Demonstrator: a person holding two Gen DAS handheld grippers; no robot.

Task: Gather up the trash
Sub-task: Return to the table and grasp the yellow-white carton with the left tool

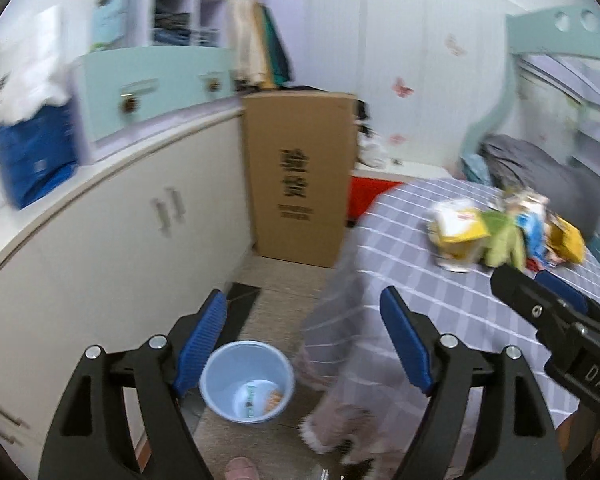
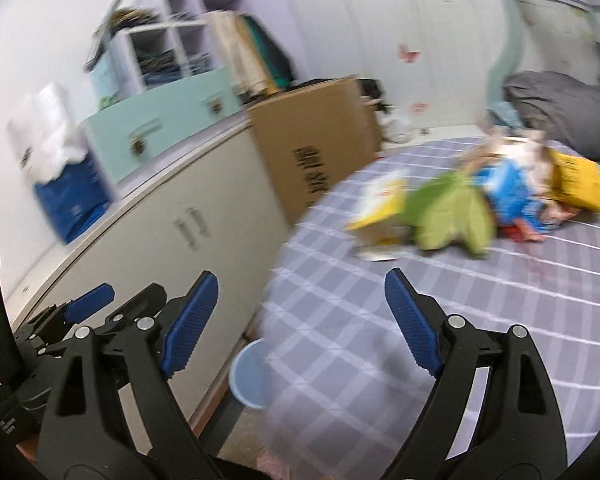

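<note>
A heap of trash wrappers [image 1: 508, 232] lies on the bed with the grey checked cover [image 1: 428, 304]: a yellow-white carton [image 2: 380, 208], a green bag [image 2: 452, 216], a blue packet [image 2: 508, 192] and a yellow bag [image 2: 576, 184]. A light blue bin [image 1: 247, 382] stands on the floor beside the bed, with some trash inside; its rim shows in the right wrist view [image 2: 250, 376]. My left gripper [image 1: 302, 344] is open and empty above the bin. My right gripper [image 2: 300, 320] is open and empty over the bed's near edge, short of the heap.
White cabinets [image 1: 112, 248] run along the left wall. A tall cardboard box [image 1: 300, 176] stands at the far end of the floor gap. A grey bundle of bedding [image 2: 560, 108] lies behind the heap. The right gripper also shows in the left wrist view [image 1: 540, 300].
</note>
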